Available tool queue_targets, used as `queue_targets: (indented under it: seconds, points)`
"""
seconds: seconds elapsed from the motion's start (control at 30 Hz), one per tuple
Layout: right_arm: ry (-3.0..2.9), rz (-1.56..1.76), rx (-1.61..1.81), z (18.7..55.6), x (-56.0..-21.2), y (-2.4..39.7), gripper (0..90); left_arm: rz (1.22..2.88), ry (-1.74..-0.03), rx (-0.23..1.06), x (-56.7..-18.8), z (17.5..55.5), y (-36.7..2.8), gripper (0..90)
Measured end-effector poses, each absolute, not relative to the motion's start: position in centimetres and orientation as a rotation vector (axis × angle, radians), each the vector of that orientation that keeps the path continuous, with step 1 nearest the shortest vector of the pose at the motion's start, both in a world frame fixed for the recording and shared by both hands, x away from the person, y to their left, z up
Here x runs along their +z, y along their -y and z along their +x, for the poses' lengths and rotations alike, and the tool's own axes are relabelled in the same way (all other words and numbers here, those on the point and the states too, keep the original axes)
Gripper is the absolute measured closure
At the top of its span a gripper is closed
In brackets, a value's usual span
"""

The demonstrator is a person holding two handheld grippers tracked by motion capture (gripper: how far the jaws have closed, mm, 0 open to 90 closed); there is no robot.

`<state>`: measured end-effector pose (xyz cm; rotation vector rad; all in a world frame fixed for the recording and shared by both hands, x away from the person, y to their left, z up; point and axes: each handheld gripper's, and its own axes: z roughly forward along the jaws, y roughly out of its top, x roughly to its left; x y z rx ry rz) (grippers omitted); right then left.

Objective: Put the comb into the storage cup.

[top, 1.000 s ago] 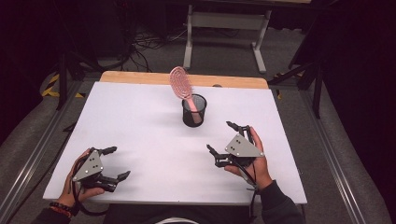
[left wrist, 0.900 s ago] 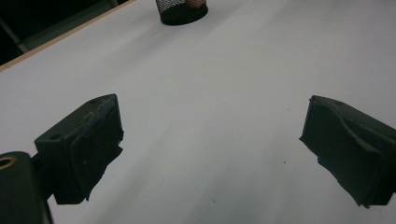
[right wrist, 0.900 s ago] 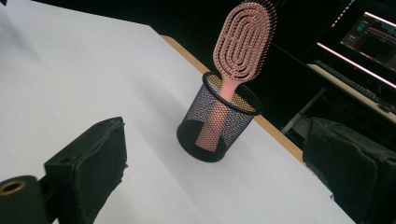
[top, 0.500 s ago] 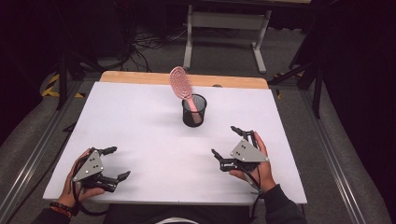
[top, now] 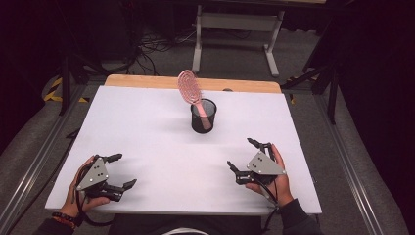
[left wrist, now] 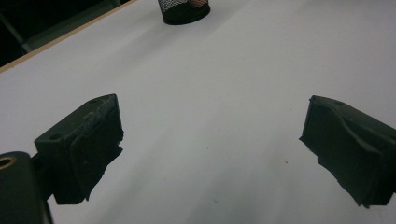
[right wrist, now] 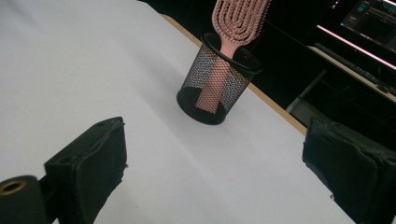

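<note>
A pink hairbrush stands handle-down in a black mesh cup near the far middle of the white table; the right gripper view shows the brush leaning in the cup. My left gripper rests open at the near left, held by a hand, nothing between its jaws. My right gripper rests open at the near right, jaws wide apart and empty. The left gripper view shows the cup far ahead.
A wooden strip runs along the table's far edge. Behind it stand a metal stand and cables on the floor. A lit monitor sits off to the right in the right gripper view.
My right gripper has drawn back toward the near edge and slightly right. The left gripper, brush and cup have not moved.
</note>
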<state>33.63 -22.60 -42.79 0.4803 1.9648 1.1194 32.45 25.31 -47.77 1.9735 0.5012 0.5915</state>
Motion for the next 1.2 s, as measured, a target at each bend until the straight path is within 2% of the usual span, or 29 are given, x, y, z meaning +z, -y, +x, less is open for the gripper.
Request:
queue_targets:
  seconds: [0.9,1.2]
  points:
    - [-1.94,0.62,1.073,31.7,-45.4,26.8,4.6,1.944,-0.521,0.596,-47.6,32.7,-25.5,5.3]
    - [-1.951,0.605,1.076,31.7,-45.7,26.5,4.5,1.953,-0.516,0.602,-47.6,32.6,-25.3,5.3]
